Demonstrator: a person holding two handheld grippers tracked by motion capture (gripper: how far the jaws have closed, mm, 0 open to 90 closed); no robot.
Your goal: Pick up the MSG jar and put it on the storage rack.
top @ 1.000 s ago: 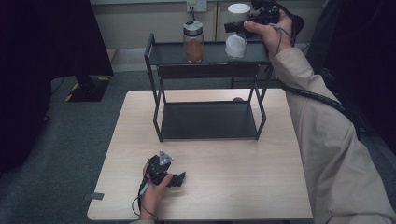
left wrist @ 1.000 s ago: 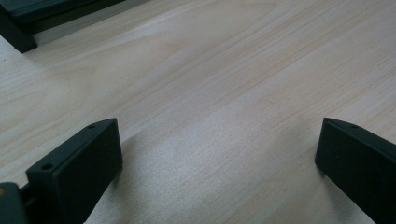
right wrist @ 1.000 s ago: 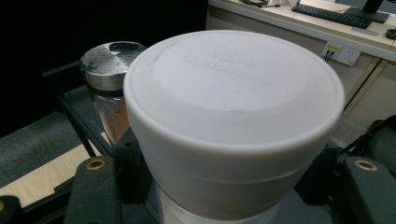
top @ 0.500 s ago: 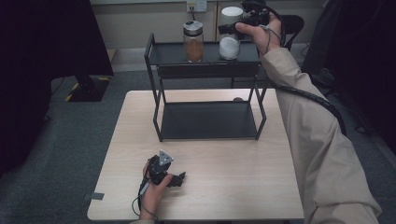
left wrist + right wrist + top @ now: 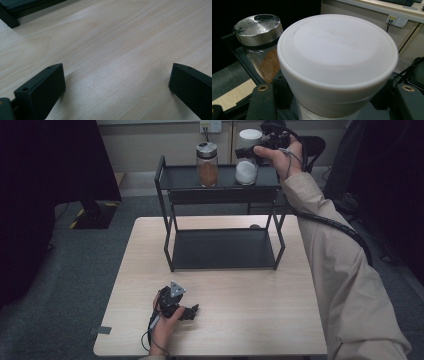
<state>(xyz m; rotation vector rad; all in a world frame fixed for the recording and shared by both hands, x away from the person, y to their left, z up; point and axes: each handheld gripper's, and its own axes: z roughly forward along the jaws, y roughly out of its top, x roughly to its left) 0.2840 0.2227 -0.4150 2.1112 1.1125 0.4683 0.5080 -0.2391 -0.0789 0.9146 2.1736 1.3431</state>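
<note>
On the top shelf of the black metal two-tier rack (image 5: 220, 177), the right gripper (image 5: 252, 151) is clamping its jaws on the clear jar with a smooth white plastic lid (image 5: 247, 162), which is holding white powder; just beside it a clear glass jar with a shiny steel lid (image 5: 207, 164) is holding brown powder; near the pale wood-grain table (image 5: 240, 320) edge, the left gripper (image 5: 192, 310) is resting, jaws spread wide on nothing.

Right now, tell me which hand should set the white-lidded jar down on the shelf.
Right. The right claw is clamped on the white-lidded jar over the rack's top shelf, beside the brown-filled jar. The left claw rests open on the table.
</note>
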